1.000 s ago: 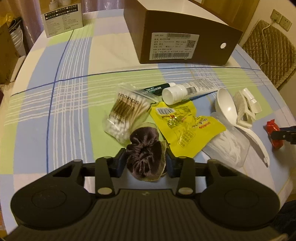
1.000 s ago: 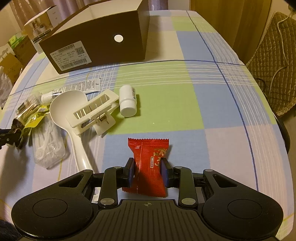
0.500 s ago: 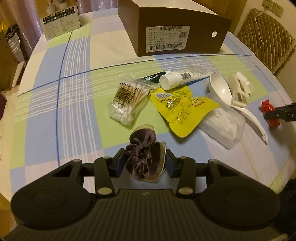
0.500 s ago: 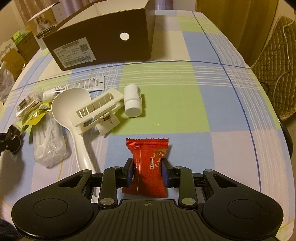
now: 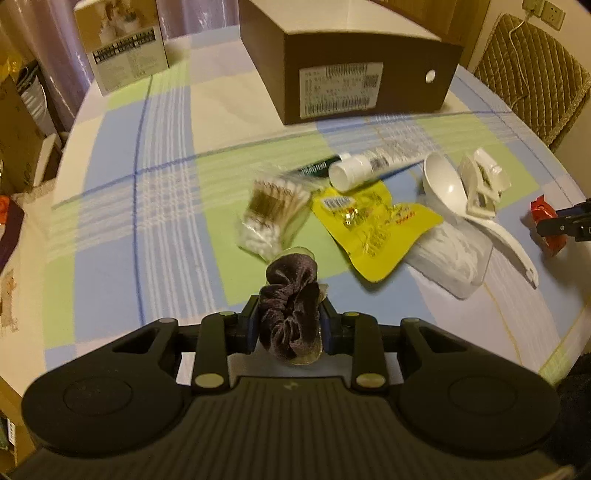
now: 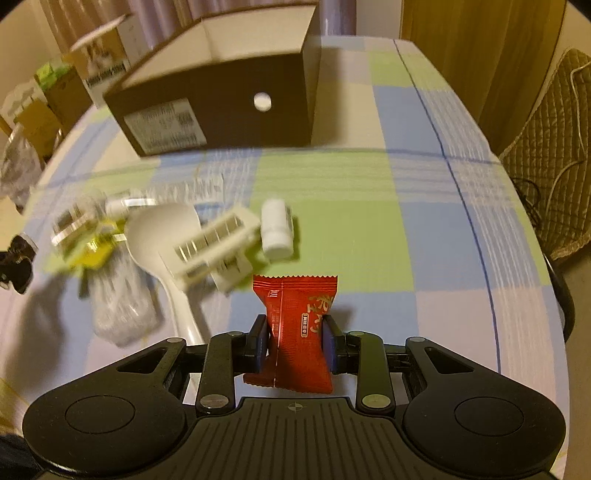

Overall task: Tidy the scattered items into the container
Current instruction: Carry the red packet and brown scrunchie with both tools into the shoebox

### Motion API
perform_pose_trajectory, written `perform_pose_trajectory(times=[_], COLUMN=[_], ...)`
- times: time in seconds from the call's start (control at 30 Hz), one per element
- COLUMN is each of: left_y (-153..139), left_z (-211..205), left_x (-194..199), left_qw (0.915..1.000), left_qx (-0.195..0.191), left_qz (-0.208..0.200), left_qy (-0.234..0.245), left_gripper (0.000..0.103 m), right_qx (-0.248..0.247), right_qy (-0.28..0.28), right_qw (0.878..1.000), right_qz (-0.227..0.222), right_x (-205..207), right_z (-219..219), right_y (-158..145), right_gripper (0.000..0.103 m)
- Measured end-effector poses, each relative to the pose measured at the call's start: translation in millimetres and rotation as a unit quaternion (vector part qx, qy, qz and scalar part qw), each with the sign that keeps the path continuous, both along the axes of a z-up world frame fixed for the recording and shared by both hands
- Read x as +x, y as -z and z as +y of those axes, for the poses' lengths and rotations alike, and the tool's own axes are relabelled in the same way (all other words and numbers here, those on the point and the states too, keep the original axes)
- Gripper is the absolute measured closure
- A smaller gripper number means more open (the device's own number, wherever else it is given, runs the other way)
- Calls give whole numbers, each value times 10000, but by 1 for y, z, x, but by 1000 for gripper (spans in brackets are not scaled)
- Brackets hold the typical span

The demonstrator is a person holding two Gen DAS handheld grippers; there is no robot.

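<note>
A round table [image 5: 110, 206] under a blue, green and cream checked cloth fills the warmly lit room. A quilted chair [image 5: 535, 77] stands far right, beneath a wall socket [image 5: 550, 11].

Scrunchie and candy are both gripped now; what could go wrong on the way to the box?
1. The left gripper is closing on a soft scrunchie; the plush fabric may slip out.
2. The right gripper pinches only the red candy wrapper's lower part, so it could slide free.
3. The brown box has tall walls; a low carry might bump them.

place: home | cues: checked tablecloth [image 5: 166, 206]; padded chair [image 5: 535, 74]; curtains [image 6: 461, 44]
</note>
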State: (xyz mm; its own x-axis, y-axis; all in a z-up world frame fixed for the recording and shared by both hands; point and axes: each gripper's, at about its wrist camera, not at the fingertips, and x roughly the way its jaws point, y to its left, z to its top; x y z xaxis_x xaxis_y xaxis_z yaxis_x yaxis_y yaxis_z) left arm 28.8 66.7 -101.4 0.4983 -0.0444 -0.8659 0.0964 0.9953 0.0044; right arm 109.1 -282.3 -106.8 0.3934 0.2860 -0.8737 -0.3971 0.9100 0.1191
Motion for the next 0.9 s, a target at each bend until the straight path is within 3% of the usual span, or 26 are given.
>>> perform_pose_trajectory(times=[0.27,0.53,0.9], left_y=[-37,-49,-94], left_z=[-8,-31,-44], left_x=[13,39,89], left_qw=[9986,9964,9866], left_qx=[27,-40,191], left_qz=[-425,-618,-1236], left_qy=[308,585,1046], left_gripper=[76,76,76], right_qx=[464,709,1084], right_qy=[-360,-774,-1253], right_qw=[9982,9941,9827], right_qz=[-86,-258,-831], right_x=[10,23,80], right_z=[17,41,60], right_y=[-31,-47,-105], right_gripper=[70,70,70])
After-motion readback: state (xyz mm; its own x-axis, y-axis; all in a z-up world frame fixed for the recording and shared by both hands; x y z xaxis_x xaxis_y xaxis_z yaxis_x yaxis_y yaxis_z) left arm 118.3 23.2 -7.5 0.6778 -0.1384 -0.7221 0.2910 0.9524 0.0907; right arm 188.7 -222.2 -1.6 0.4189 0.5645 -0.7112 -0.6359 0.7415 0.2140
